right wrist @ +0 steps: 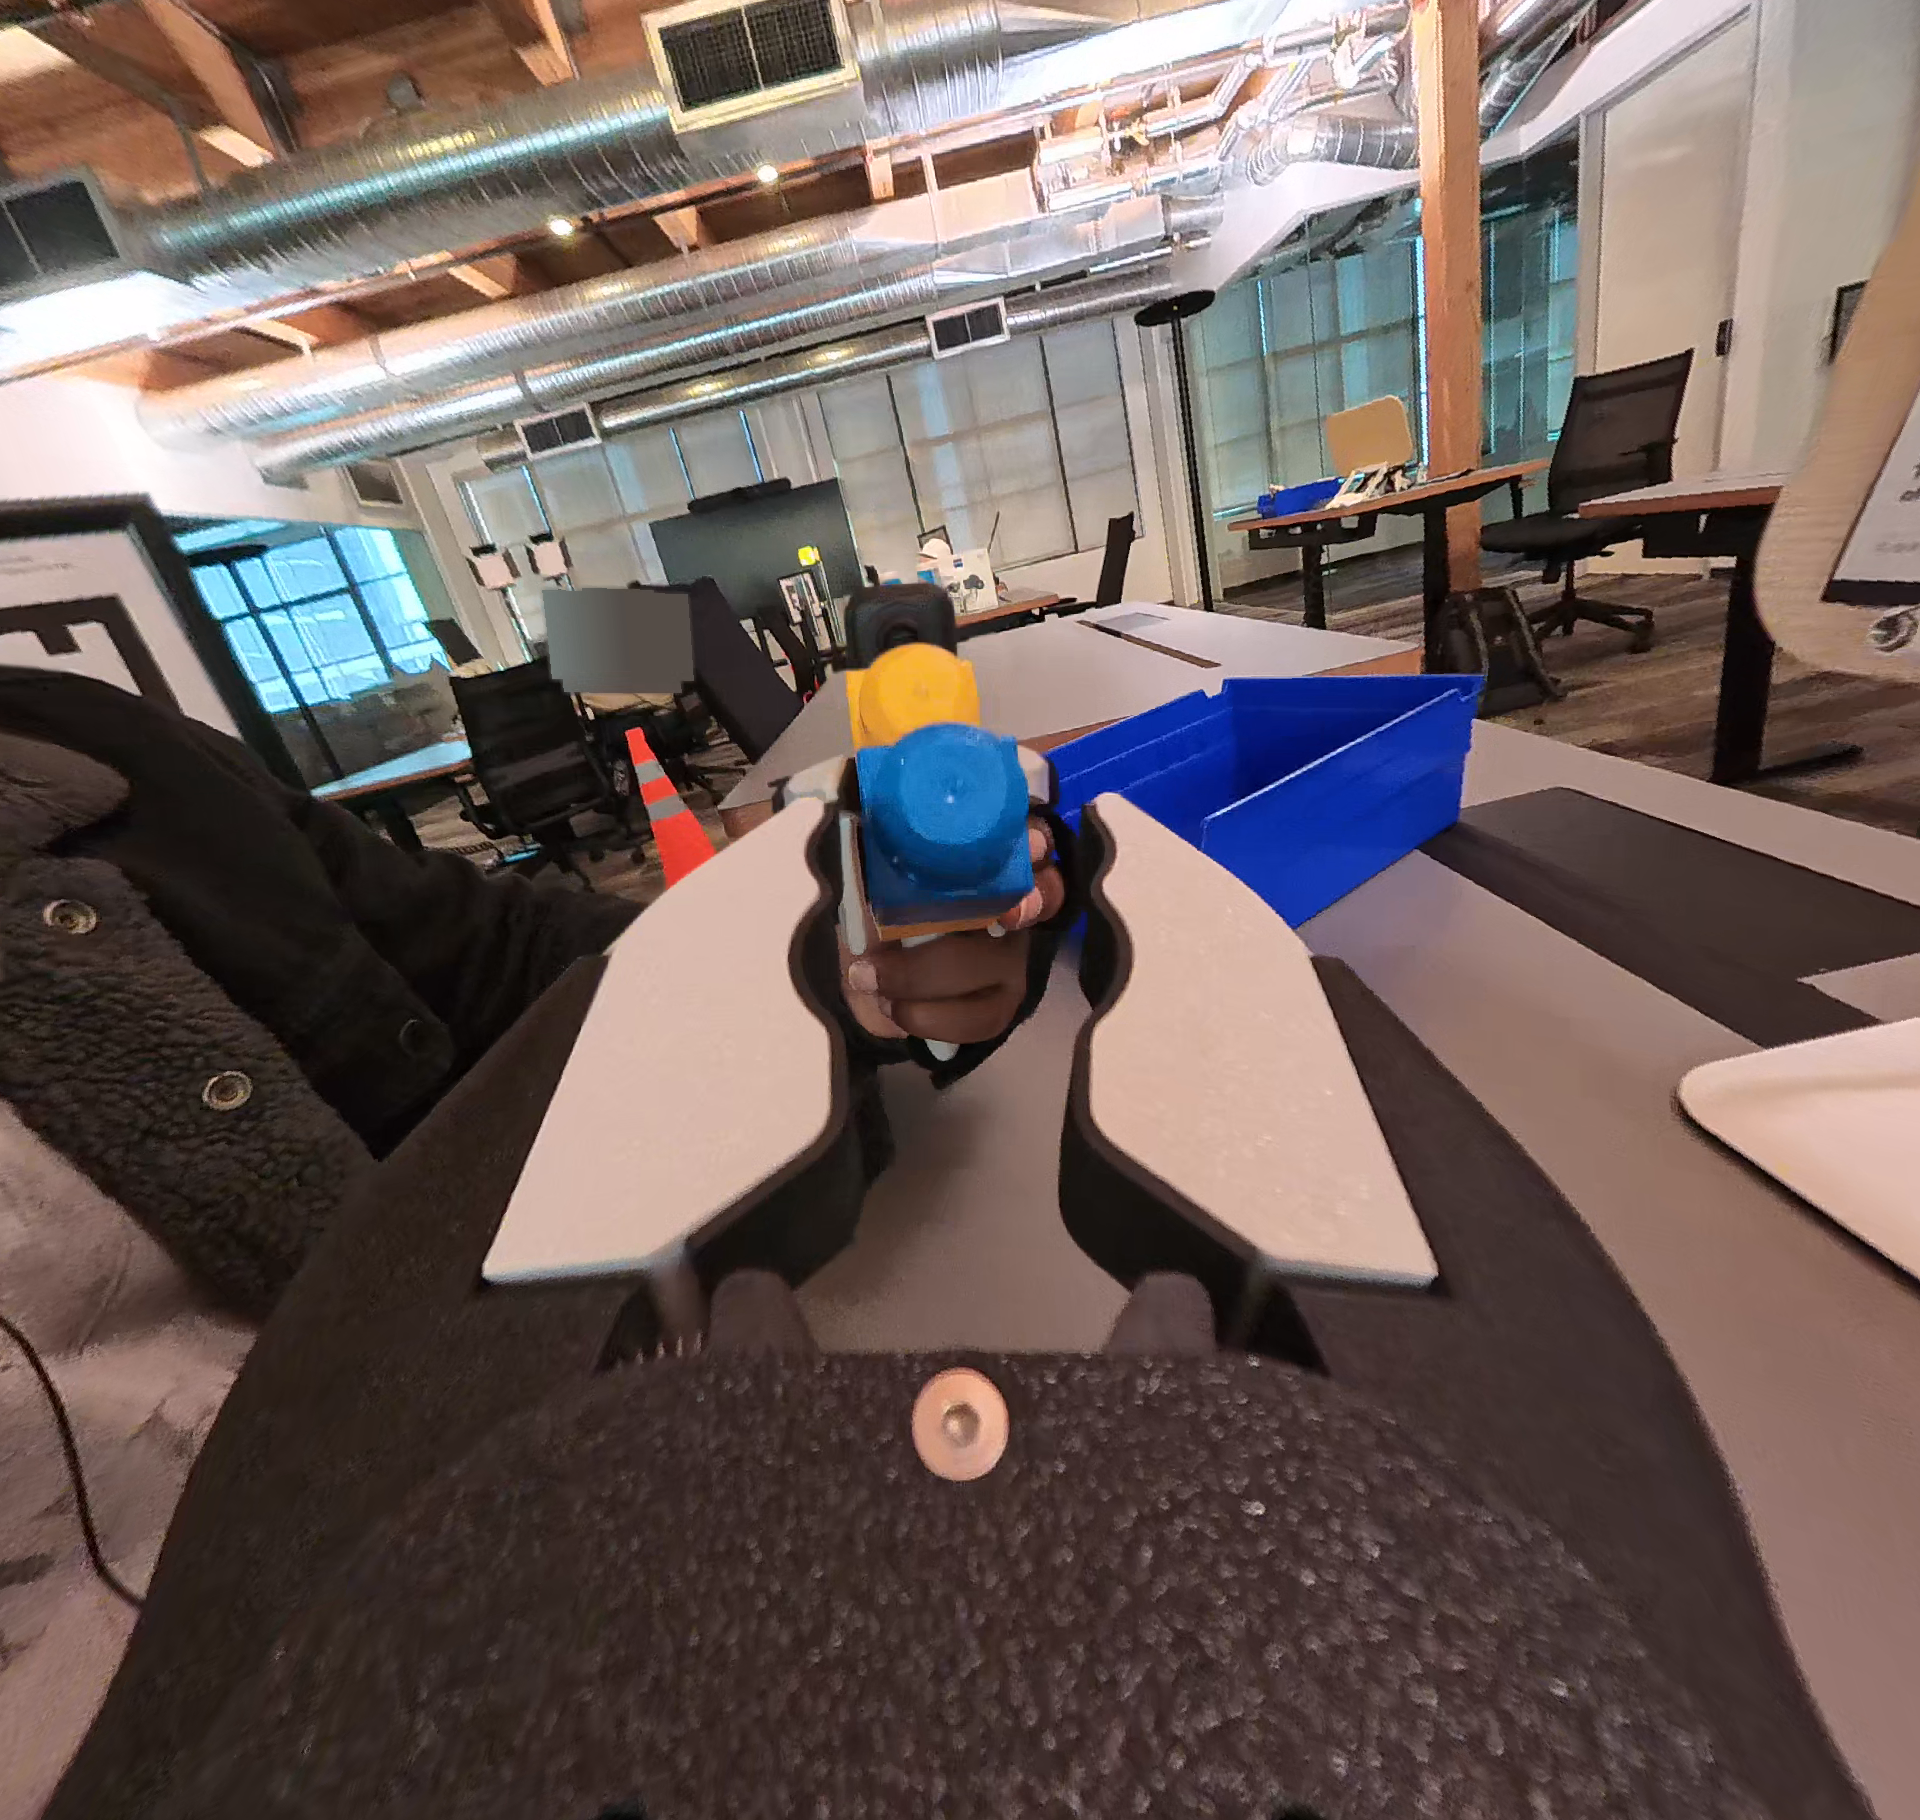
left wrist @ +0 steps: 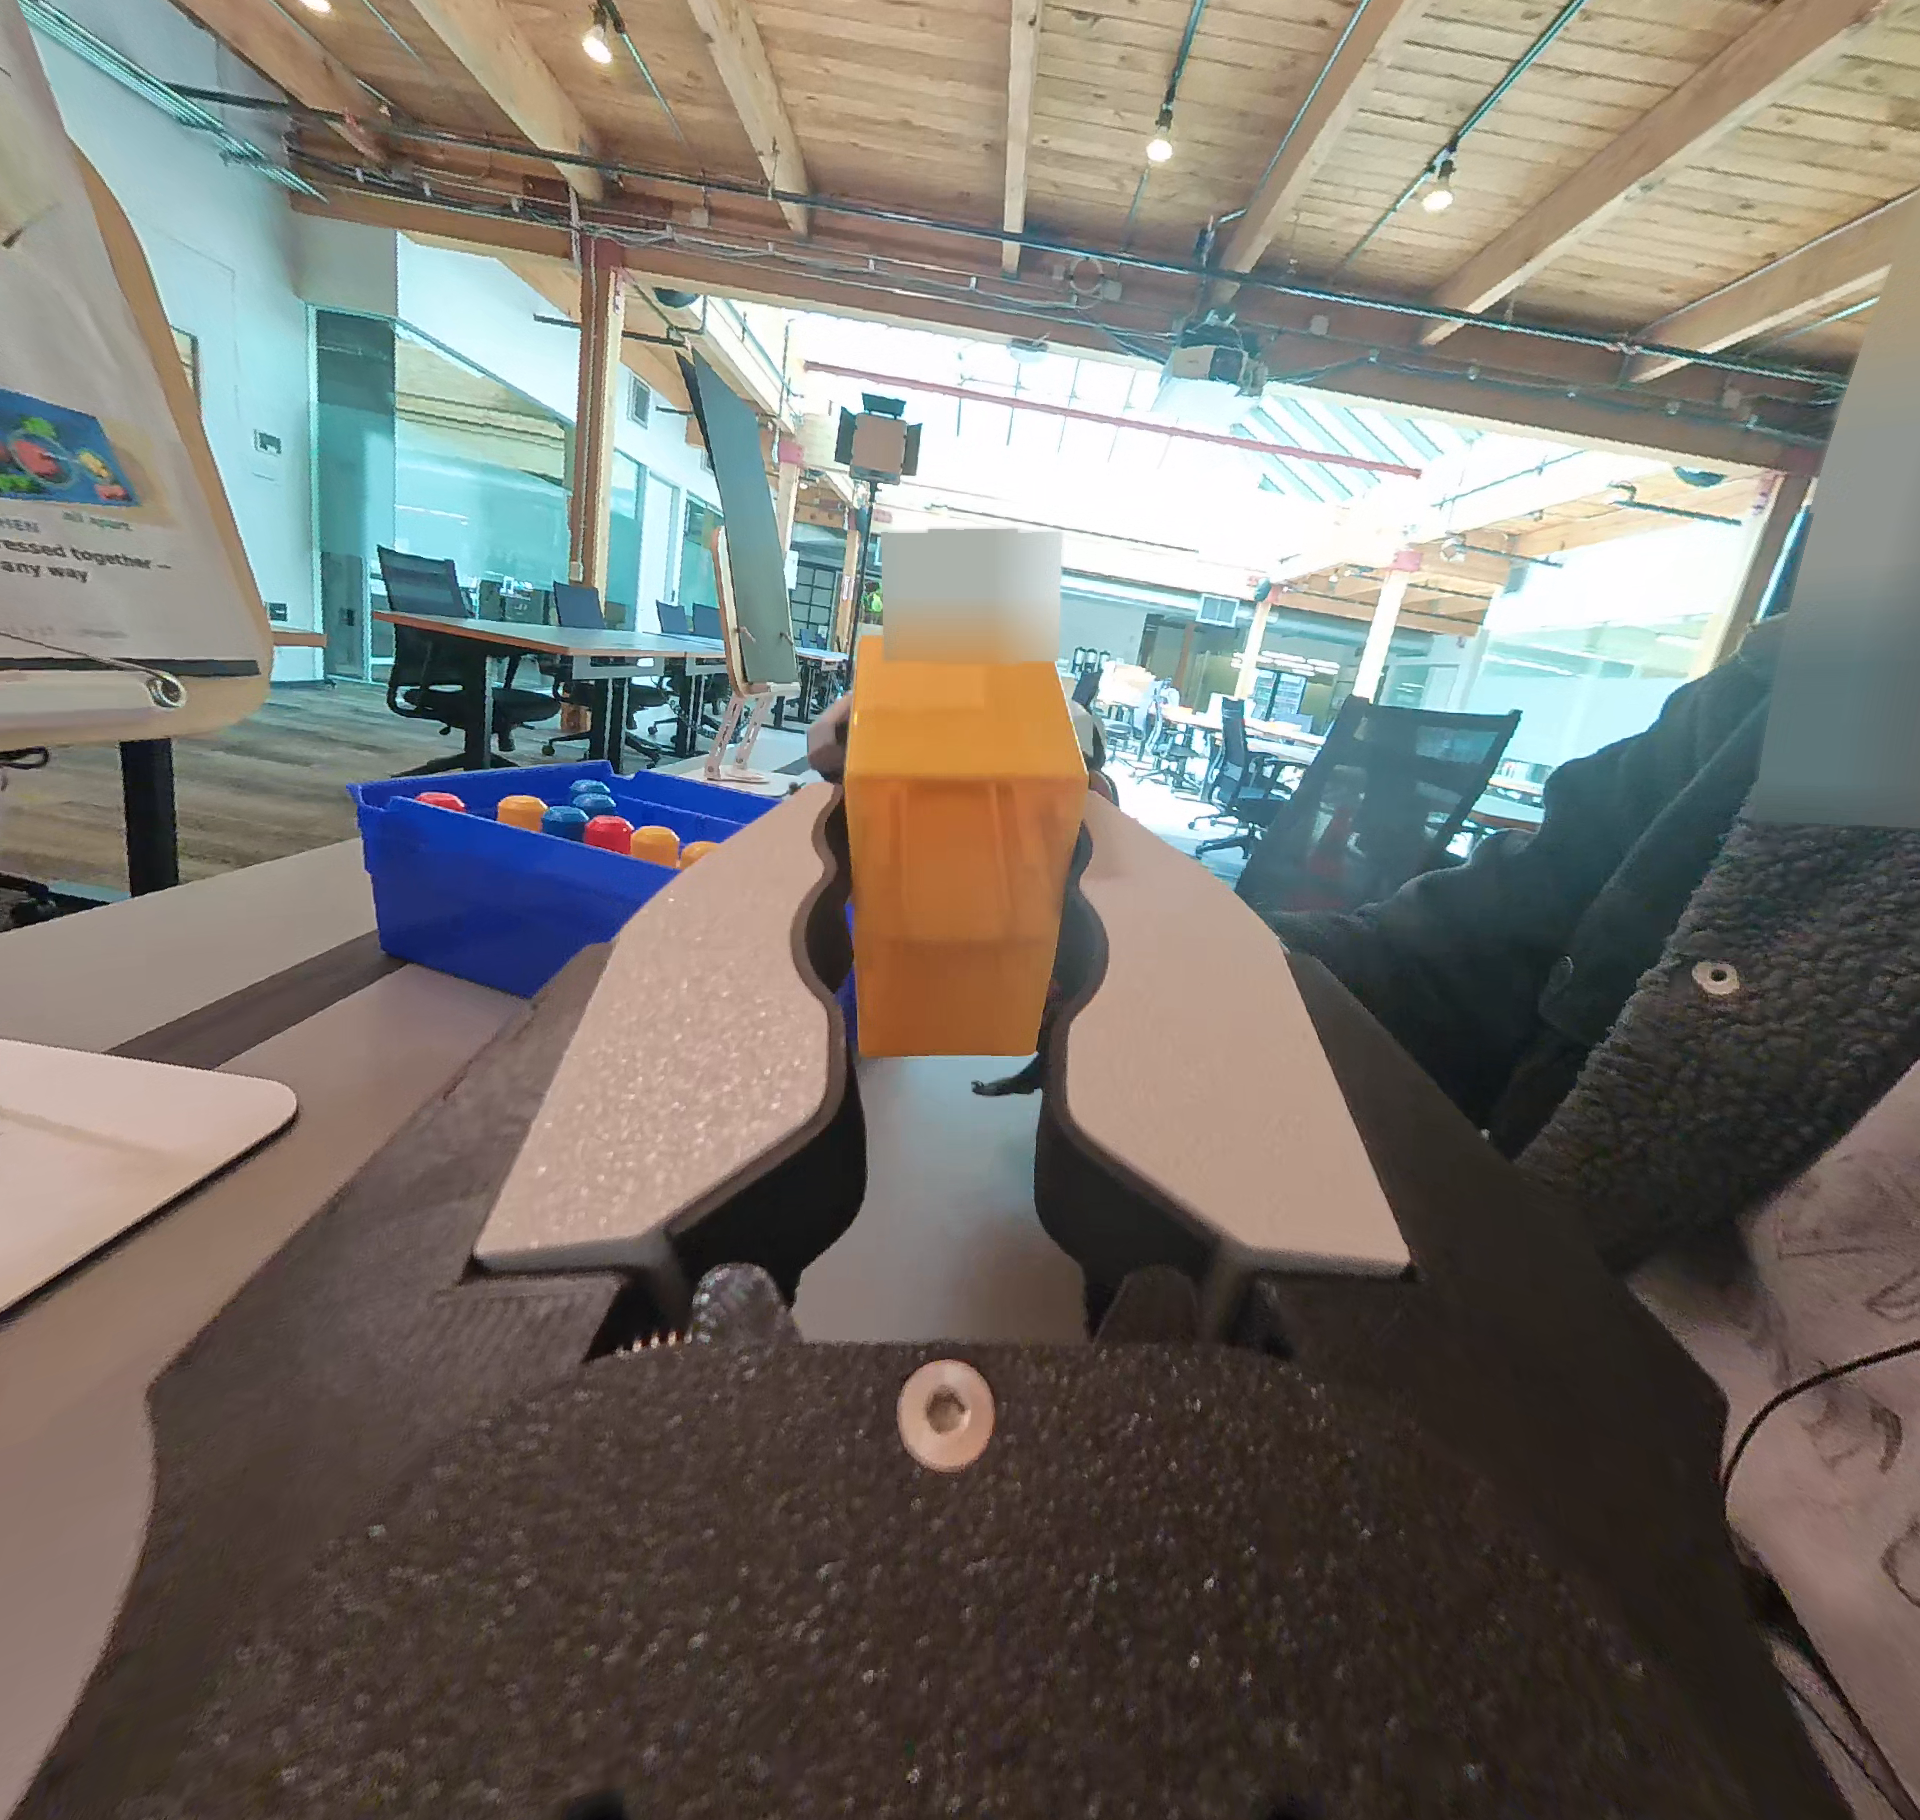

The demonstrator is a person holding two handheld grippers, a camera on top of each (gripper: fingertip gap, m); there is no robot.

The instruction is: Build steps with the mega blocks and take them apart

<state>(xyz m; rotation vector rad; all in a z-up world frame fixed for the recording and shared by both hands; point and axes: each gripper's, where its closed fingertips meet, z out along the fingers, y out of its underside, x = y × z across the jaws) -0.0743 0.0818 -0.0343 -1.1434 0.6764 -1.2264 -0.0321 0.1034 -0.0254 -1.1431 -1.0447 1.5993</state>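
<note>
2 grippers face each other above a grey table (left wrist: pixel 125 949), with the mega blocks held up in the air between them. In the left wrist view, the left gripper (left wrist: pixel 961 861) is clamped on an orange mega block (left wrist: pixel 961 835), whose hollow underside faces the camera; the 2 grey fingers (left wrist: pixel 717 991) press against its left and right sides. Beyond the left finger sits a blue bin (left wrist: pixel 468 887) on the table, holding red, orange and blue mega blocks (left wrist: pixel 582 820) with their round studs up. A white pad (left wrist: pixel 114 1157) lies at the near left corner of the table, and a printed sheet on a stand (left wrist: pixel 94 482) rises at the far left. A dark fleece jacket (left wrist: pixel 1662 991) fills the right side.

In the right wrist view, the right gripper (right wrist: pixel 951 861) has its fingers spread, with gaps on both sides of a blue mega block (right wrist: pixel 940 825) whose round stud points at the camera. Just behind and above it shows the orange mega block (right wrist: pixel 909 695), and whether the 2 are joined or merely touching cannot be told. Under the blocks, a hand (right wrist: pixel 945 981) grips the other tool. An orange traffic cone (right wrist: pixel 665 814) stands on the floor to the left.
</note>
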